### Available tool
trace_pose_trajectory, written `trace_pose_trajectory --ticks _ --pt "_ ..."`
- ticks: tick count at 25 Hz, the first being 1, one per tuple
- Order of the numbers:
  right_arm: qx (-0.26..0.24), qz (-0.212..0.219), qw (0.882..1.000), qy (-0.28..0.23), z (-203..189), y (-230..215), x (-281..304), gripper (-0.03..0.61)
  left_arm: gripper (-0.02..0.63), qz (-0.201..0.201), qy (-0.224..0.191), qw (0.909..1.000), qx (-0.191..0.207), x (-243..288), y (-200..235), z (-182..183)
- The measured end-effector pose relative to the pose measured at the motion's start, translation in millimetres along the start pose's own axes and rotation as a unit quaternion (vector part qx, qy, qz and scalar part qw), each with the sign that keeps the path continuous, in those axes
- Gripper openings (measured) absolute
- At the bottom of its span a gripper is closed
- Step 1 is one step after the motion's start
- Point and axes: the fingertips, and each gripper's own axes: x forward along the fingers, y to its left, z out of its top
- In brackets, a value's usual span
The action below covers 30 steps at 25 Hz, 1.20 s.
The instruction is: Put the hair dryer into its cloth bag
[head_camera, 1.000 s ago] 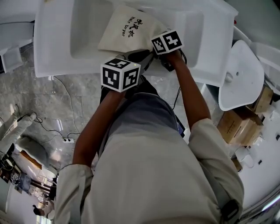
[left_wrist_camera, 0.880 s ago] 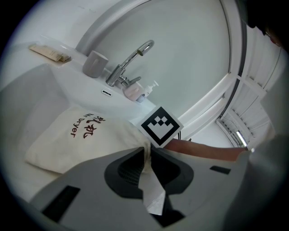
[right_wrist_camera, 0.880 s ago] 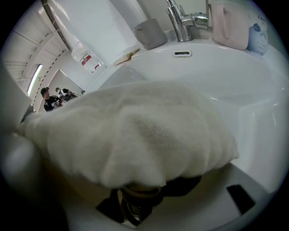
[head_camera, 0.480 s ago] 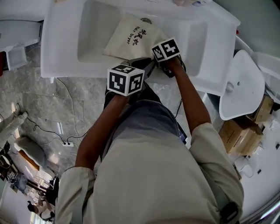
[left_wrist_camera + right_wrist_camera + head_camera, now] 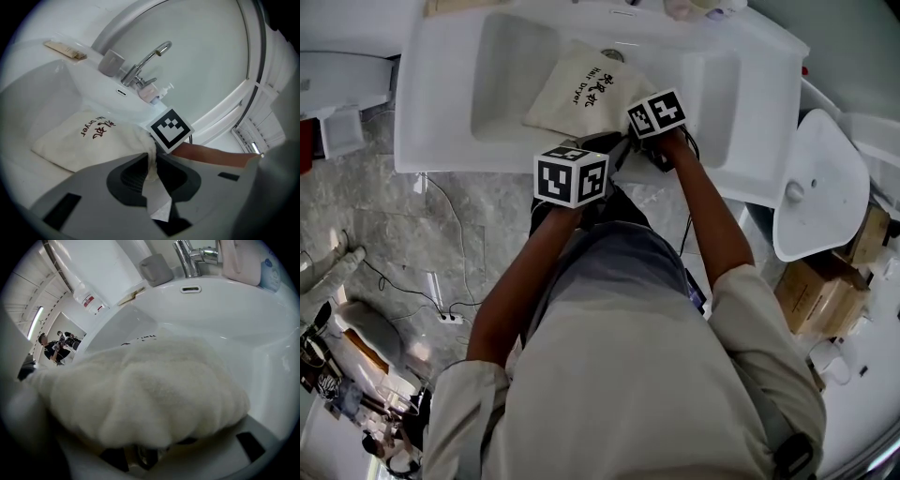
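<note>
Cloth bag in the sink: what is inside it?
Only its outside shows: the cloth bag lies printed side up in the sink, its bunched edge gripped by the left tool and right tool. Cloth hides the contents; no hair dryer is visible.

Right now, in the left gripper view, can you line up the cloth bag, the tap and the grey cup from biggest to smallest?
1. cloth bag, biggest by far, though also nearest the camera.
2. tap, long but thin.
3. grey cup, looks a bit smaller; these two are close, so I'm unsure.
</note>
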Motion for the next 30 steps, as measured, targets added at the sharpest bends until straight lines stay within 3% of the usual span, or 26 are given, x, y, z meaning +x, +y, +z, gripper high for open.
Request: trace_pose_trajectory --ticks 11,30 --pt "-0.003 -0.018 0.999 -0.029 0.0 -2.6 -29.3 0.239 0.06 0.024 -0.032 0.9992 0.006 -10.6 -2.7 0.3" --pt "0.022 -0.044 0.995 -0.089 -23.5 -14.1 -84.9 0.238 0.06 0.022 -0.056 0.998 0.019 -28.6 -20.0 -7.9"
